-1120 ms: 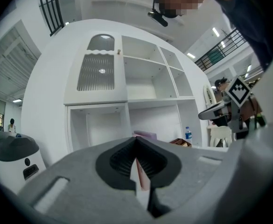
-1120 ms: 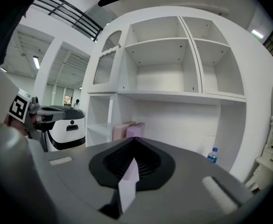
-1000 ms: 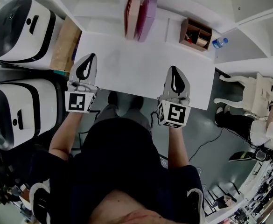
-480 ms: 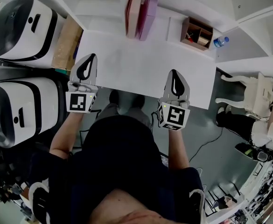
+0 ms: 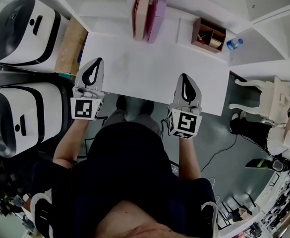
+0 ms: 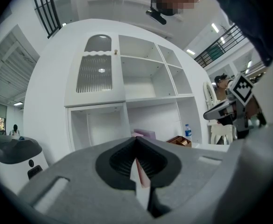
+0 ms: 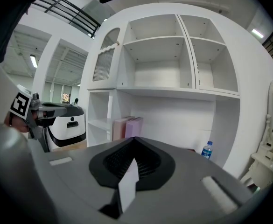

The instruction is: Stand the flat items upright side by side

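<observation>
Two flat books stand upright side by side at the table's far edge, against the white shelf unit: a reddish-pink one (image 5: pixel 139 11) and a purple one (image 5: pixel 156 14). In the right gripper view they appear as pink (image 7: pixel 121 127) and purple (image 7: pixel 134 126) slabs past the jaws. My left gripper (image 5: pixel 96 61) hovers at the table's near left, shut and empty. My right gripper (image 5: pixel 184 77) is at the near right, also shut with nothing in it. In each gripper view the jaws meet, left gripper (image 6: pixel 136 140) and right gripper (image 7: pixel 135 140).
A white table (image 5: pixel 145 76) fills the middle. A small wooden box (image 5: pixel 208 35) and a water bottle (image 5: pixel 232 44) stand at the far right. Two white rounded machines (image 5: pixel 23 31) (image 5: pixel 21 115) and a cardboard box (image 5: pixel 69 46) are left. A white chair (image 5: pixel 268 95) stands right.
</observation>
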A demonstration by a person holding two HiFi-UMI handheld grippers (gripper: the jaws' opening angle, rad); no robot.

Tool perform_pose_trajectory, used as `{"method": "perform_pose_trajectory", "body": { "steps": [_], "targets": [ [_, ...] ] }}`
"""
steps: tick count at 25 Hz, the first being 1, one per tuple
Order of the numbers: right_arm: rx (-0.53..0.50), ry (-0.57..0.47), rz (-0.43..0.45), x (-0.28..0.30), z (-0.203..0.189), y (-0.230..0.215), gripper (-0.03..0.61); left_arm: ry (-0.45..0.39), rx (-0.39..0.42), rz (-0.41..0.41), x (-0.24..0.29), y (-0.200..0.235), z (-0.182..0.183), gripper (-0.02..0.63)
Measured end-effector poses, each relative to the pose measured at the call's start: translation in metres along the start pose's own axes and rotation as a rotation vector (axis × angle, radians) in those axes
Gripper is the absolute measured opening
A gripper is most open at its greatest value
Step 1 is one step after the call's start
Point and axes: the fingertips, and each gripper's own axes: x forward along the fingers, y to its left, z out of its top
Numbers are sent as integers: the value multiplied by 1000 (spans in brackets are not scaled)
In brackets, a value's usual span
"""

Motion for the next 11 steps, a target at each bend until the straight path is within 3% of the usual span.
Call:
{"method": "perform_pose_trajectory", "body": {
  "steps": [11],
  "targets": [
    [-2, 10, 2, 4, 2, -4, -2, 5, -1, -5, 4, -3, -1, 0]
  ]
}}
